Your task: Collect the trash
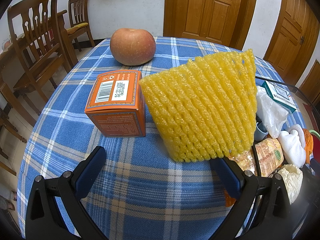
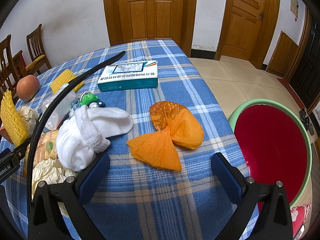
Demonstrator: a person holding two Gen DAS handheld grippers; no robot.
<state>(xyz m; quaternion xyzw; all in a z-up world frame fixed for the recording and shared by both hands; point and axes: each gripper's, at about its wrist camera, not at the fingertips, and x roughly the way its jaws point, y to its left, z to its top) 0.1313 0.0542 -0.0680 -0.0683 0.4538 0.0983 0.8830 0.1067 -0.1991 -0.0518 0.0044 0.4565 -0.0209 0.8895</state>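
Note:
My left gripper (image 1: 160, 160) is open, low over the blue plaid table (image 1: 140, 190). A yellow foam fruit net (image 1: 202, 108) stands upright against its right finger (image 1: 226, 172), not clamped; it also shows in the right wrist view (image 2: 11, 120). My right gripper (image 2: 160, 166) is open and empty, just short of an orange wrapper (image 2: 168, 136) lying flat on the cloth. A red bin with a green rim (image 2: 274, 152) stands on the floor beside the table's right edge.
An apple (image 1: 133, 46) and an orange box (image 1: 118, 104) sit ahead of the left gripper. White socks (image 2: 88, 136), crumpled paper (image 2: 50, 172), a snack bag (image 2: 45, 146), a plastic bag (image 2: 60, 108), a green toy (image 2: 90, 100), a teal box (image 2: 129, 75), a second foam net (image 2: 64, 80) and a black cable (image 2: 60, 98) crowd the table.

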